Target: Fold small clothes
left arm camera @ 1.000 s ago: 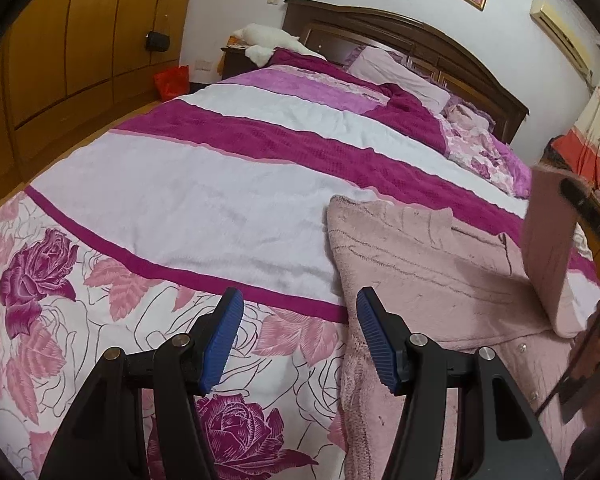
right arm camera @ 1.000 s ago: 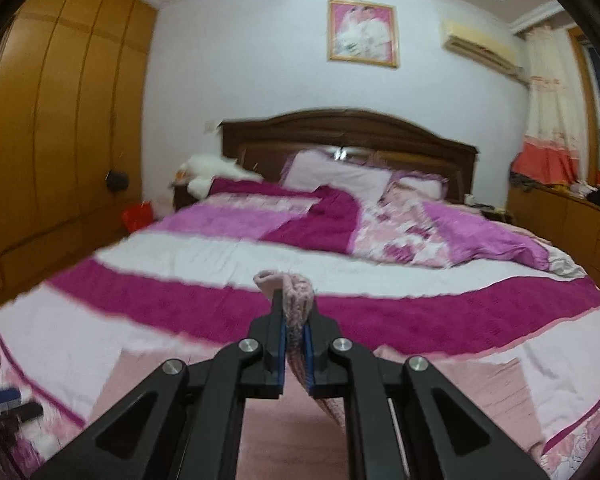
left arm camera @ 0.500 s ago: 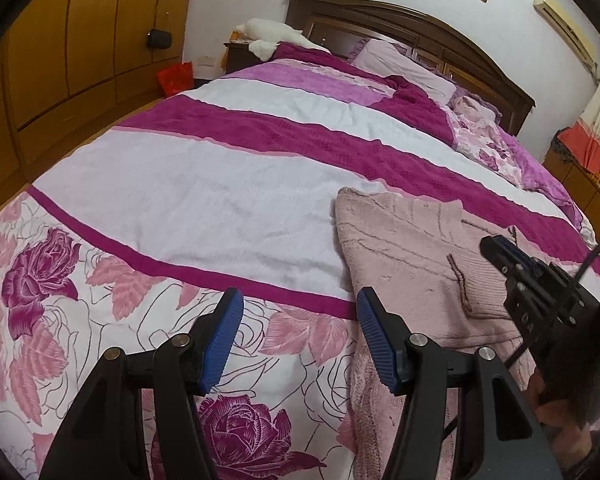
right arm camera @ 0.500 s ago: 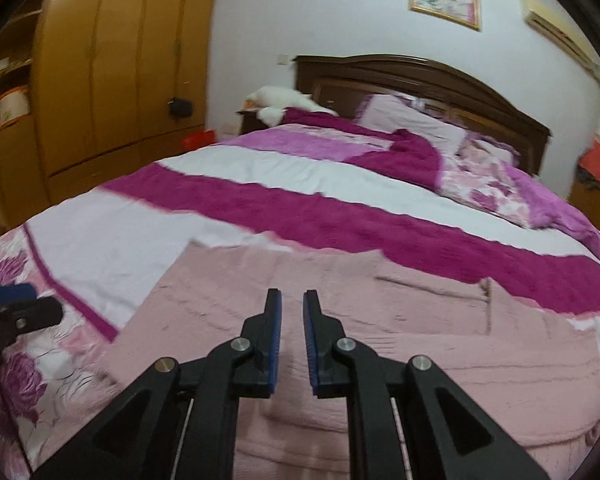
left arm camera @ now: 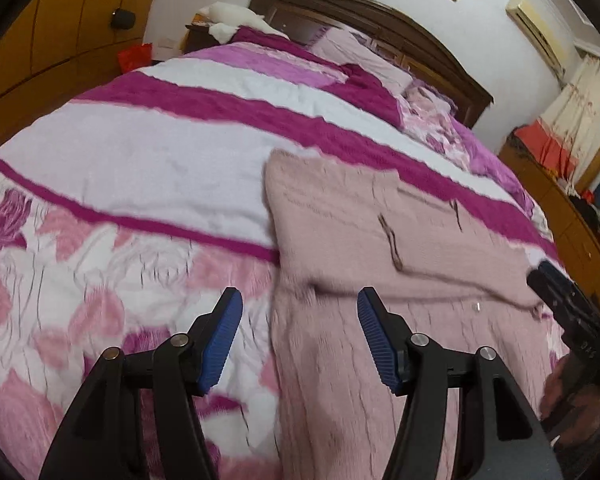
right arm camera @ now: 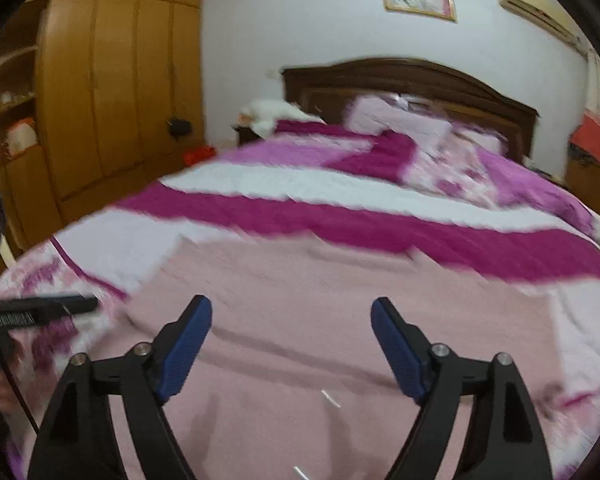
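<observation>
Both pairs of fingers stand spread wide and carry nothing: the left gripper (left arm camera: 300,340) hovers over the near left edge of the pink knitted sweater (left arm camera: 400,248), its left pad (left arm camera: 220,344) above the flowered bedspread (left arm camera: 112,184) and its right pad above the knit, while the right gripper (right arm camera: 291,350) hangs over the broad middle of the same sweater (right arm camera: 320,304). The garment lies flat on the bed, well short of the pillows and the dark headboard (left arm camera: 380,16), with one part already laid across its upper body; a fold line runs across it just beyond the left gripper, and a small button shows near that line. From the right wrist view the left gripper's black body (right arm camera: 40,308) sits at the far left, apart from the cloth's edge. The step in hand looks like picking the next hold for a further fold. To do it well, each gripper should come down on a matching corner or hem edge, not on the middle of the panel, and pinch through all the layers so the loose knit does not slide apart. Lifting low and carrying both holds at the same pace should keep the crease straight. The knit is thick and stretchy, so a shallow bite may slip; a deeper bite at the edge seems safer. Both views are blurred, so the exact hem cannot be made out.
</observation>
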The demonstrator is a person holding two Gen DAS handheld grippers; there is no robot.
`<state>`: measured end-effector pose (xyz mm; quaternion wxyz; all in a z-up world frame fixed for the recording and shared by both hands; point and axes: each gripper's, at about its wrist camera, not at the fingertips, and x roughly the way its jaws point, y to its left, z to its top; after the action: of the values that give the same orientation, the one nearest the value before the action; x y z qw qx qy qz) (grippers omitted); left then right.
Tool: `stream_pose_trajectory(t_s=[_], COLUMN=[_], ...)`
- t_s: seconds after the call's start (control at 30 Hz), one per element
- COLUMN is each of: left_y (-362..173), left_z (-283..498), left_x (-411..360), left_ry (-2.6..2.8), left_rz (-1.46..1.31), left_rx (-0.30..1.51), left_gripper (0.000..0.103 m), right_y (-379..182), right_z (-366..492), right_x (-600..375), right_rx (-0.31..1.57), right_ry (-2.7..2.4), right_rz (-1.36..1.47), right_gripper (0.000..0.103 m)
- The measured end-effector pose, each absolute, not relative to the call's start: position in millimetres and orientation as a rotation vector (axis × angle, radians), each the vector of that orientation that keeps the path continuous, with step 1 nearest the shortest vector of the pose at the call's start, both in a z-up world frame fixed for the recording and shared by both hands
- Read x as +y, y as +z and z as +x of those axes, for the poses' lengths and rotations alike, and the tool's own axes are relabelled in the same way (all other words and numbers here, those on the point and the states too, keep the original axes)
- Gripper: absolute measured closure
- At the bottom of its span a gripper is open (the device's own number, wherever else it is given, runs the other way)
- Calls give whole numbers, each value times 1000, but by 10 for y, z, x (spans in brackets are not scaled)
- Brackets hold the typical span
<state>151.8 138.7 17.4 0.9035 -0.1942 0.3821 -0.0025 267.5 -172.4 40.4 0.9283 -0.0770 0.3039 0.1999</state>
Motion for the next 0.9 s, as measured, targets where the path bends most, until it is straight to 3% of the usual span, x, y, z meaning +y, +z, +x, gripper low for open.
stream_pose_trajectory(t_s=[0.2,0.47,0.7,0.9], left_y=[90,-59,-187,-190], left_z=[1173,656,363,67], left_x=[1201,1208,1268,1310], left_ry=[-22,-36,-41,-14], left_rz=[-355,-389,-376,-414], left_rx=[831,874,859,821], left_gripper=[66,66,66,66], right_y=[230,-151,-335,-422], right_z=[1961,1286,1204,1206], right_x=[-2992,-4437,-4773,-4612], right_rx=[693,798,786,804], right_ry=[254,240,352,391], right_rz=[-130,288,512,521], right_gripper=[18,17,17,17])
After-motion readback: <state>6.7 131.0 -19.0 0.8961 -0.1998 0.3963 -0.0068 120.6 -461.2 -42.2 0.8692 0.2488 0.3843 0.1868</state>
